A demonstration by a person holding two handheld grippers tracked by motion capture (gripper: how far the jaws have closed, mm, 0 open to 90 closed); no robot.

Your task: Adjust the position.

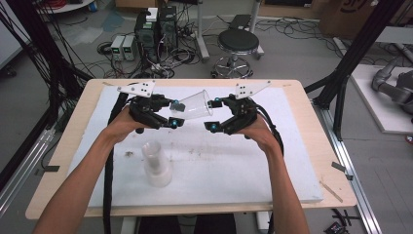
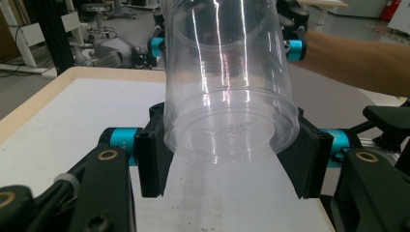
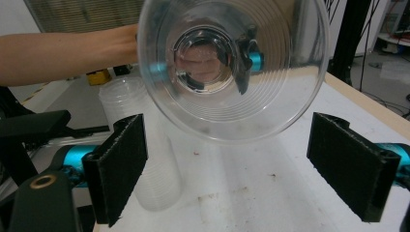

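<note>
Left of centre in the high view, the left gripper [image 1: 171, 115] was clamped on the base of a clear plastic cup [image 1: 192, 104], held on its side above the white board [image 1: 243, 161]. Below it, lower centre-left, a stack of cups [image 1: 157, 163] stood on the board. Right of centre, the right gripper [image 1: 213, 115] faced the cup's mouth, jaws spread wide and touching nothing.

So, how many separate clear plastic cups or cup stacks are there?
2: one cup held sideways in the left tool, and one stack standing on the white board; nested cups cannot be counted.
</note>
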